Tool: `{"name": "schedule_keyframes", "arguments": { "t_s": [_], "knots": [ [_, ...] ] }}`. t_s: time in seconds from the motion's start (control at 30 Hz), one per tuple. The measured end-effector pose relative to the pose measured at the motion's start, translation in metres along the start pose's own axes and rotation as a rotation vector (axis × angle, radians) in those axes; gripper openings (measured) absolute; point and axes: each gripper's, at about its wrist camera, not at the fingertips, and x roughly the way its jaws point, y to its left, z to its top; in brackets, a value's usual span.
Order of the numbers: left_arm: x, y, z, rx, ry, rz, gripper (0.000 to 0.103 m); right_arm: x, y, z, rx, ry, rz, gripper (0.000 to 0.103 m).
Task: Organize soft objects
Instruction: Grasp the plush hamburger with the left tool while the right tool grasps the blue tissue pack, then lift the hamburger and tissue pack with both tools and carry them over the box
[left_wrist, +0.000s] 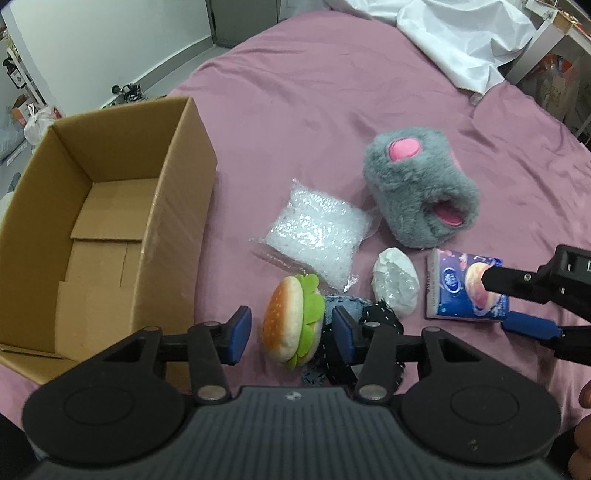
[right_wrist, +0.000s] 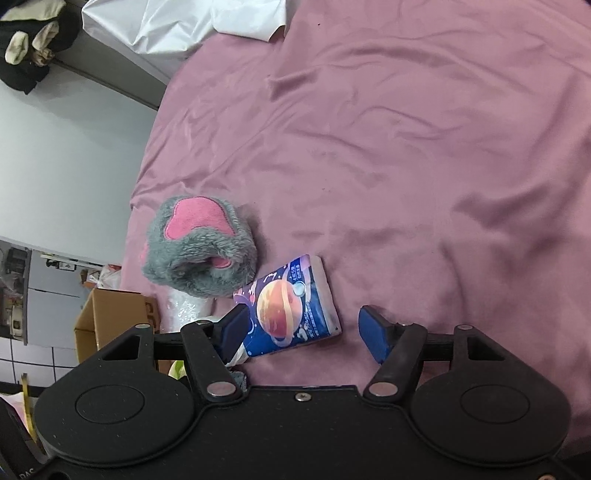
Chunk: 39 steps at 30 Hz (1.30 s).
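Plush burger (left_wrist: 293, 322) between spread left tool (left_wrist: 290, 334) pads; right tool (right_wrist: 308, 332) spread around tissue pack (right_wrist: 291, 308).

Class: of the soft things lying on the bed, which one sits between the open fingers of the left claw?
The plush hamburger, the only bun-shaped one with green lettuce; the others lie farther off.

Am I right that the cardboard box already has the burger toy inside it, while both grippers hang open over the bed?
Not quite. In the left wrist view the cardboard box holds nothing; the burger toy lies on the pink bedsheet, between the open fingers of the left gripper. The right gripper is open too, as you said.
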Motion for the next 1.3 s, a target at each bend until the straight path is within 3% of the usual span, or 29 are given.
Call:
{"name": "schedule_keyframes", "arguments": {
  "t_s": [0.1, 0.23, 0.27, 0.33, 0.53, 1.1, 1.3],
  "knots": [
    [0.007, 0.001, 0.000, -0.003, 0.012, 0.003, 0.047, 0.004, 0.002, 0.001, -0.013, 0.005, -0.003, 0.066],
    [0.014, 0.004, 0.001, -0.021, 0.030, -0.009, 0.031, 0.010, 0.005, 0.003, -0.037, 0.005, -0.007, 0.063],
    [0.014, 0.004, 0.001, -0.026, 0.032, -0.016, 0.030, 0.011, 0.007, 0.003, -0.049, 0.003, -0.010, 0.060],
    [0.011, 0.004, 0.001, -0.027, 0.023, -0.017, 0.025, 0.011, 0.008, 0.002, -0.054, 0.006, -0.012, 0.035],
    [-0.006, 0.008, 0.002, -0.034, -0.013, -0.022, 0.024, 0.002, 0.012, 0.000, -0.074, -0.026, 0.047, 0.023],
    [-0.065, 0.019, 0.002, -0.035, -0.131, -0.030, 0.024, -0.052, 0.030, -0.014, -0.176, -0.190, 0.076, 0.019],
    [-0.084, 0.028, -0.001, -0.051, -0.169, -0.039, 0.024, -0.067, 0.045, -0.023, -0.268, -0.245, 0.138, 0.019]
  ]
}}
